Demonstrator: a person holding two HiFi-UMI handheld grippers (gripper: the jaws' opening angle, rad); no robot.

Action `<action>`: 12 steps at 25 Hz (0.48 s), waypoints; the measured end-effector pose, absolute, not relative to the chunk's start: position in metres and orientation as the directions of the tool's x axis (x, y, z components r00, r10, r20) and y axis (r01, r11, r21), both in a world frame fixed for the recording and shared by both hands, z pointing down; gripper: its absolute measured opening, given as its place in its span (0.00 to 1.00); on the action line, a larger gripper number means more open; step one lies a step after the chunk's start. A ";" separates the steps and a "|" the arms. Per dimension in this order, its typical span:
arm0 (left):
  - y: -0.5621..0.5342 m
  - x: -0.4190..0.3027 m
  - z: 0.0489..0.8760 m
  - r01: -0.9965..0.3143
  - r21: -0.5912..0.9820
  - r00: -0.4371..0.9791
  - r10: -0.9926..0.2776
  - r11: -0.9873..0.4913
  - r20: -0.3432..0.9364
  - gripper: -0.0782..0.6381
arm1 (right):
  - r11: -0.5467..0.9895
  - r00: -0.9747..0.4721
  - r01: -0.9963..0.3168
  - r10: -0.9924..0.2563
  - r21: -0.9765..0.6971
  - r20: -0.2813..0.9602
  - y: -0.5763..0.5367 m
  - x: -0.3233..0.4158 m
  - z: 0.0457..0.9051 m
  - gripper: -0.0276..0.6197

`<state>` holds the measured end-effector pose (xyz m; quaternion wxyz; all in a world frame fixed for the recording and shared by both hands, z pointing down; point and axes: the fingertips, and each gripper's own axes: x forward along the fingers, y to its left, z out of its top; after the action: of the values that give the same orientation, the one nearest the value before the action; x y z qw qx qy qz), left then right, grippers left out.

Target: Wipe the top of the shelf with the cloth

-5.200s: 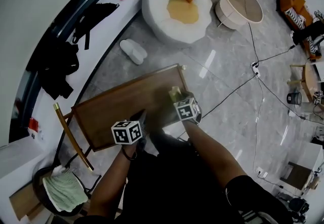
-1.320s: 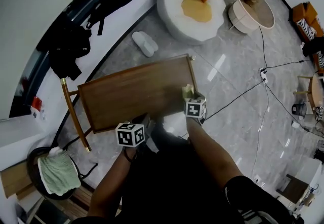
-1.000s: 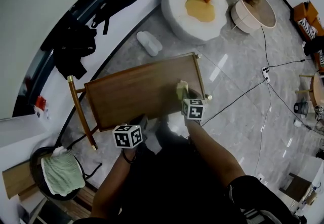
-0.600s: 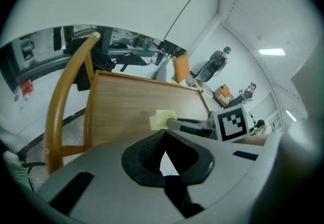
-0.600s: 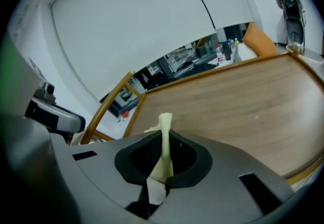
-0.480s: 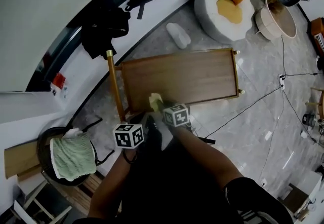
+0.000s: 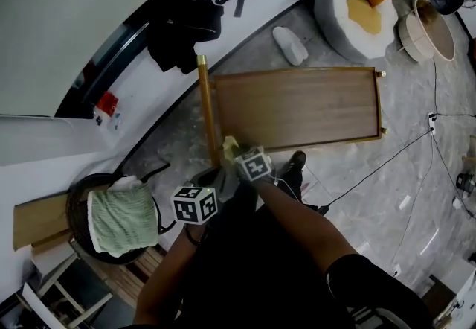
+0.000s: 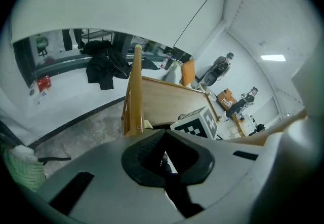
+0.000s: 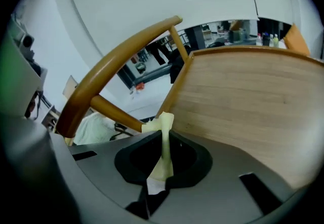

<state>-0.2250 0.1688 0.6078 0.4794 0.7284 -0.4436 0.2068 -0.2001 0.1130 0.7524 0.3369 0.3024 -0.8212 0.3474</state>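
Yellow cloth [image 7: 230,147] swept leftward across wooden shelf [image 7: 297,108]

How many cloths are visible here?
2. A pale yellow cloth is clamped in the right gripper at the shelf's near left corner; a green towel lies in the dark round basket at the far left. More may be hidden.
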 end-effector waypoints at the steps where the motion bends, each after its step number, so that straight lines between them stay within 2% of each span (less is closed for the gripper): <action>1: 0.171 -0.227 0.608 -0.844 0.517 0.521 -0.446 -0.144 0.727 0.11 | 0.591 -0.575 -0.731 -0.264 -0.342 0.774 0.113 -0.201 0.754 0.10; 7: 0.174 -0.223 0.610 -0.832 0.534 0.540 -0.438 -0.149 0.718 0.11 | 0.645 -0.533 -0.708 -0.220 -0.288 0.817 0.113 -0.205 0.764 0.10; 12: 0.170 -0.203 0.608 -0.815 0.554 0.568 -0.425 -0.171 0.705 0.11 | 0.624 -0.497 -0.732 -0.215 -0.273 0.841 0.113 -0.175 0.766 0.10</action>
<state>-0.2025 0.1702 0.6076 0.4884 0.7386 -0.4197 0.1995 -0.1752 0.1133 0.7660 0.4060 0.2942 -0.8046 0.3181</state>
